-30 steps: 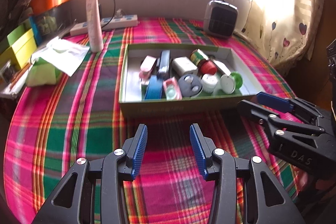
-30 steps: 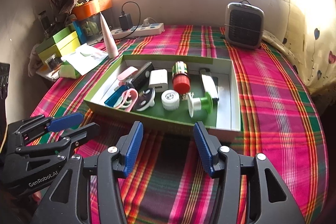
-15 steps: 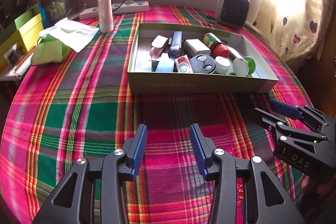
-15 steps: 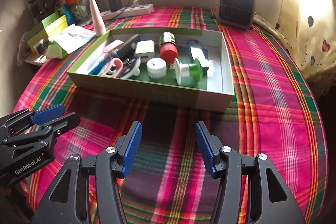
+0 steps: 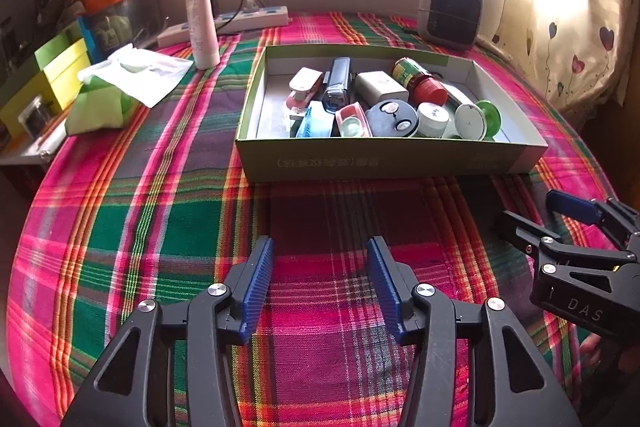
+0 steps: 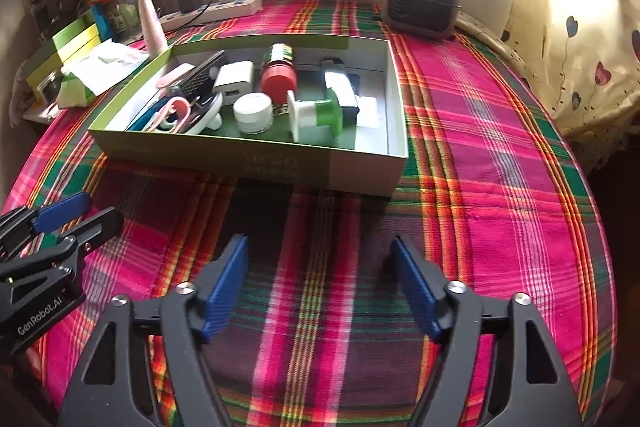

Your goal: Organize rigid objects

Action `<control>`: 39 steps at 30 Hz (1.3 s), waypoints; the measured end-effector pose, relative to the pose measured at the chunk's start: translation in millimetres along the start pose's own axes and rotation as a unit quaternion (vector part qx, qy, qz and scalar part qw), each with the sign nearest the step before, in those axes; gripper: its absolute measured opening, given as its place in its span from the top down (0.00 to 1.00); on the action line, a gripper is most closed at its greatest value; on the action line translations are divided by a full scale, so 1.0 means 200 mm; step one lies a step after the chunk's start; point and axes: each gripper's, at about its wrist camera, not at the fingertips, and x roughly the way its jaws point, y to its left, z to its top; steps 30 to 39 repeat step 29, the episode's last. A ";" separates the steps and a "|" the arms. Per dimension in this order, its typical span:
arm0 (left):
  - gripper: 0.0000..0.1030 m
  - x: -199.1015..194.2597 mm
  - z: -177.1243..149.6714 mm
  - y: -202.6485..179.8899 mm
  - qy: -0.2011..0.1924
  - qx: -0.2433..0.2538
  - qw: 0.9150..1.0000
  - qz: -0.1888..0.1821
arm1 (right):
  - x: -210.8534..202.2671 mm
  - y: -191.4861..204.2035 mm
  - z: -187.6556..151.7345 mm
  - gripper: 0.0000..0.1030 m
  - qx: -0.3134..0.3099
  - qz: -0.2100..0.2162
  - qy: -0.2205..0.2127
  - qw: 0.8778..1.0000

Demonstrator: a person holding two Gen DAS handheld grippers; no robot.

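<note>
A shallow green cardboard box (image 5: 384, 159) (image 6: 256, 159) lies on the plaid cloth and holds several small items: a red-capped jar (image 5: 424, 83) (image 6: 279, 75), a white jar (image 5: 433, 119) (image 6: 253, 113), a green-and-white spool (image 5: 478, 121) (image 6: 316, 115), a white adapter (image 5: 380, 87) (image 6: 234, 81), a black device (image 5: 337, 83), a pink stapler (image 5: 304, 89) and a round black case (image 5: 390, 119). My left gripper (image 5: 320, 283) is open and empty, well in front of the box; it also shows in the right wrist view (image 6: 72, 213). My right gripper (image 6: 320, 283) is open and empty, seen too in the left wrist view (image 5: 540, 211).
A white tube (image 5: 200, 15) stands left of the box beside a power strip (image 5: 236, 23). A small heater (image 5: 450, 11) (image 6: 422, 1) stands at the back right. Green tissue pack and papers (image 5: 116, 87) and coloured boxes (image 5: 44, 79) sit at the left edge.
Both grippers have drawn back from the box toward the table's near edge. The right gripper's jaws have opened wider. The box contents have not moved.
</note>
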 end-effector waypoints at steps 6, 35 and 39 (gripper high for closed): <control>0.46 0.01 0.00 -0.02 0.002 0.004 1.000 0.003 | 0.00 0.00 0.00 0.27 0.000 0.000 0.000 1.000; 0.45 0.00 0.00 -0.02 0.002 0.004 1.000 0.004 | 0.00 0.00 0.00 0.26 -0.001 0.000 0.001 1.000; 0.45 0.00 0.00 -0.02 0.002 0.004 1.000 0.004 | 0.00 0.00 0.00 0.26 -0.001 0.000 0.001 1.000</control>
